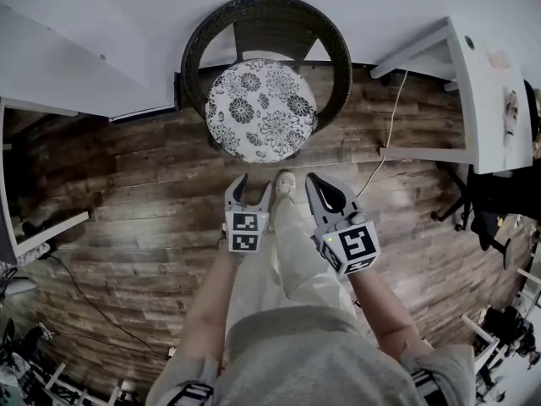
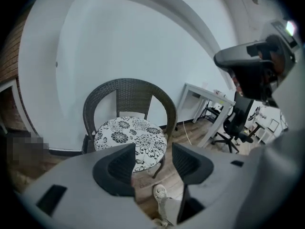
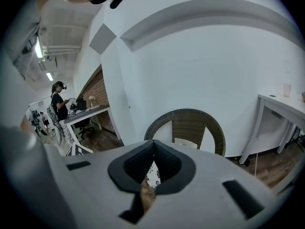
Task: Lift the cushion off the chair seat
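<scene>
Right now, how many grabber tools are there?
2. The left tool hangs open left of the shoe; the right tool, shut, is right of it, both short of the cushion.

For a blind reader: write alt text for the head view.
A round floral cushion lies on a dark wicker chair by a white wall. Short of it, above the wood floor, the left gripper is open and the right gripper shut.

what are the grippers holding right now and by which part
Nothing held: left gripper jaws apart, right gripper jaws together on nothing; cushion lies untouched on the chair.
</scene>
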